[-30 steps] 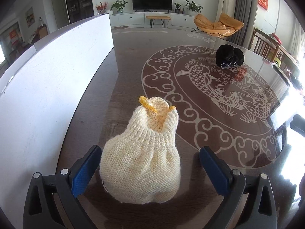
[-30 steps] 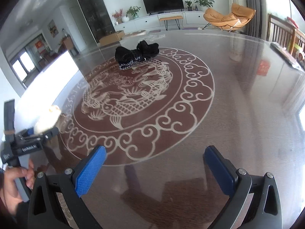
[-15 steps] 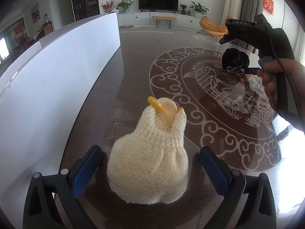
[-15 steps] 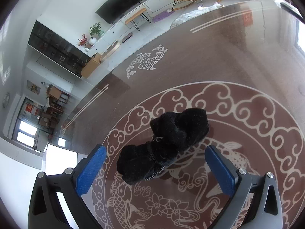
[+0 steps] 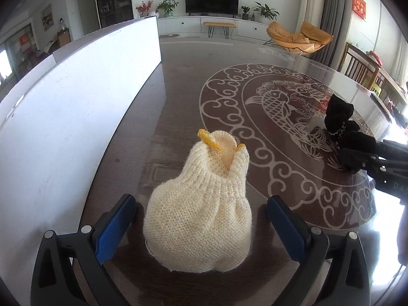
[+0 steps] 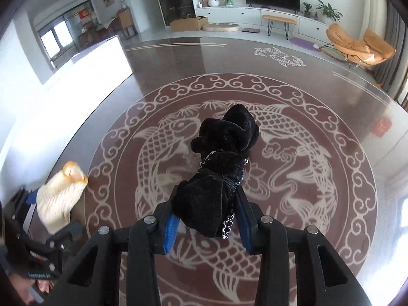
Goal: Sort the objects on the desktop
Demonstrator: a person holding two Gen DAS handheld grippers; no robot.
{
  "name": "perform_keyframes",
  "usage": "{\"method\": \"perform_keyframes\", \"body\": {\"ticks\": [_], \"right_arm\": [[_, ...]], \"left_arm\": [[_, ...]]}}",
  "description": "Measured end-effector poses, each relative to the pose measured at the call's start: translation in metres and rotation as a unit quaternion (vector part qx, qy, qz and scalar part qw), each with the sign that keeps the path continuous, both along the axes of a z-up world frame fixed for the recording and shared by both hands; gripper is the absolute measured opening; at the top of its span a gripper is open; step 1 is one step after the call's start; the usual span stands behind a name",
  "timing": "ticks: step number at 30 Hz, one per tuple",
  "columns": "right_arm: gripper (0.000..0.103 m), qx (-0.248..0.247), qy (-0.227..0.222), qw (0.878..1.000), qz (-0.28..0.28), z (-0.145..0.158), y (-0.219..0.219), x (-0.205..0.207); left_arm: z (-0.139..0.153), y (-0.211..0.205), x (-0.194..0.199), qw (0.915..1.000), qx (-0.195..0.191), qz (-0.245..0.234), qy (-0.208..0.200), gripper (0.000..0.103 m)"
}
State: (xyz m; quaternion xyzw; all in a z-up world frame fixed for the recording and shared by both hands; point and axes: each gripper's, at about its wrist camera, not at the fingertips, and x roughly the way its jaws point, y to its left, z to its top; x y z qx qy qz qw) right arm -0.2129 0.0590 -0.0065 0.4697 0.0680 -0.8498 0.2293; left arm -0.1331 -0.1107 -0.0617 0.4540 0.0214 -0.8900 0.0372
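Sorting has barely begun: the right gripper [image 6: 206,216] has just closed on the black pouch [image 6: 224,163], while the left gripper [image 5: 201,227] stands spread around the untouched cream knitted bag [image 5: 201,216].

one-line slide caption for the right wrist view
Right tongs closed on a black plush item over the koi-patterned table.

Right gripper [image 6: 207,213] pinching a black plush item [image 6: 219,176]

Its jaws have just been closing and the blue pads press the item's near end, over the table's [image 6: 331,97] koi pattern; a cream knitted pouch [image 6: 60,196] lies far left
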Motion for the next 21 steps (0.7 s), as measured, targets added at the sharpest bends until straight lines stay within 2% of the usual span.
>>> {"method": "perform_keyframes", "body": {"ticks": [4, 5, 6, 8, 9, 21], "right_arm": [[0.041, 0.017, 0.033, 0.999, 0.022, -0.006, 0.029, 0.080], [0.047, 0.023, 0.042, 0.999, 0.018, -0.007, 0.033, 0.093], [0.054, 0.030, 0.048, 0.998, 0.011, -0.009, 0.035, 0.104], [0.096, 0.040, 0.052, 0.998, -0.007, -0.013, 0.042, 0.115], [0.099, 0.036, 0.053, 0.998, -0.014, -0.014, 0.045, 0.117], [0.103, 0.041, 0.040, 0.998, -0.033, -0.021, 0.044, 0.110]], "left_arm": [[0.000, 0.000, 0.000, 1.0000, 0.000, 0.000, 0.000, 0.103], [0.000, 0.000, 0.000, 1.0000, 0.000, 0.000, 0.000, 0.103], [0.000, 0.000, 0.000, 1.0000, -0.002, -0.001, -0.001, 0.103], [-0.001, 0.003, 0.000, 0.9999, -0.005, -0.010, -0.001, 0.103], [-0.001, 0.004, 0.000, 0.9999, -0.006, -0.013, -0.002, 0.103], [-0.001, 0.004, 0.001, 0.9999, -0.004, -0.013, -0.001, 0.103]]}}
